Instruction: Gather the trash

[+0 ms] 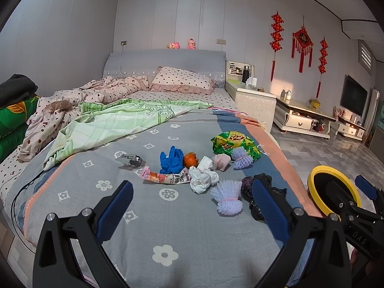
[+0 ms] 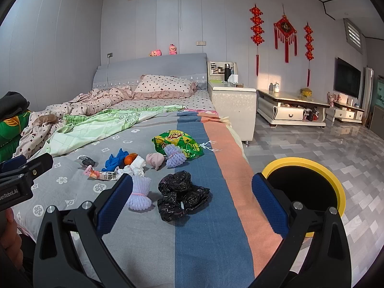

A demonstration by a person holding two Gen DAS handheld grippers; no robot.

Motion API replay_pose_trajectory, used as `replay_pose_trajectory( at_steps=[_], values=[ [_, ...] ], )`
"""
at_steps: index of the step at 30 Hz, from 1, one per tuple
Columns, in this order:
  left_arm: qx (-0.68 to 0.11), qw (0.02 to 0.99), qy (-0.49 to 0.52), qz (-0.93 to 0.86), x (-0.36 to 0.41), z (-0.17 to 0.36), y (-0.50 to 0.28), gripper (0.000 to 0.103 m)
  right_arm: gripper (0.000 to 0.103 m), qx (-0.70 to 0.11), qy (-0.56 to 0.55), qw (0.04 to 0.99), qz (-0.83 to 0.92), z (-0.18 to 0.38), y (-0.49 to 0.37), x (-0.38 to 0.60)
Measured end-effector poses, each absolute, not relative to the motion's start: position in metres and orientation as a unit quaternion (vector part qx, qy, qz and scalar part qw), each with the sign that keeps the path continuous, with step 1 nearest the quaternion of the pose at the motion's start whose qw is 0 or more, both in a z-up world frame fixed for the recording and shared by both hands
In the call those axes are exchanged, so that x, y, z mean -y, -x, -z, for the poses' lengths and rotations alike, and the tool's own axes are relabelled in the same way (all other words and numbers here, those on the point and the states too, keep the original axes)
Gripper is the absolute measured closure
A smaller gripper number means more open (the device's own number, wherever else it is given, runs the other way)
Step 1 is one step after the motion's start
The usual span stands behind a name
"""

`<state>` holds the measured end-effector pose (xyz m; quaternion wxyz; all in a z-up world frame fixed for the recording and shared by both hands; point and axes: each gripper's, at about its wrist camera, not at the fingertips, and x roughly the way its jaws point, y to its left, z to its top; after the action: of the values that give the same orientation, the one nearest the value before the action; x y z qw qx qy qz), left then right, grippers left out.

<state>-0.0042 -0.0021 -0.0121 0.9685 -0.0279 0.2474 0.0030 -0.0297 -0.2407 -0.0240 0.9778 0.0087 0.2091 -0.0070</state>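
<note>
Trash lies in a cluster on the grey bedspread (image 1: 144, 216): a blue glove (image 1: 171, 159), an orange peel (image 1: 190, 159), crumpled white tissue (image 1: 202, 177), a snack wrapper (image 1: 163, 176), a green bag (image 1: 236, 144), purple foam nets (image 1: 226, 200), and a black plastic bag (image 2: 182, 195). A yellow-rimmed black bin (image 2: 304, 184) stands on the floor beside the bed. My left gripper (image 1: 192, 192) hovers open above the bed, just short of the cluster. My right gripper (image 2: 192, 187) is open too, with the black bag lying ahead between its fingers.
Rumpled quilts (image 1: 108, 120) and a pillow (image 1: 182, 80) cover the far half of the bed. A white nightstand (image 2: 232, 103) and low cabinets (image 2: 292, 110) line the right wall. Tiled floor (image 2: 324, 144) spreads to the right of the bed.
</note>
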Motion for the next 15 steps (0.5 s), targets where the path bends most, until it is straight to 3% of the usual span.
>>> replay_pose_trajectory(
  at_steps=[15],
  values=[
    [-0.253, 0.967, 0.026, -0.006, 0.0069, 0.0212, 0.001, 0.007, 0.008, -0.215, -0.013, 0.976, 0.009, 0.0355, 0.0225, 0.2382]
  ],
)
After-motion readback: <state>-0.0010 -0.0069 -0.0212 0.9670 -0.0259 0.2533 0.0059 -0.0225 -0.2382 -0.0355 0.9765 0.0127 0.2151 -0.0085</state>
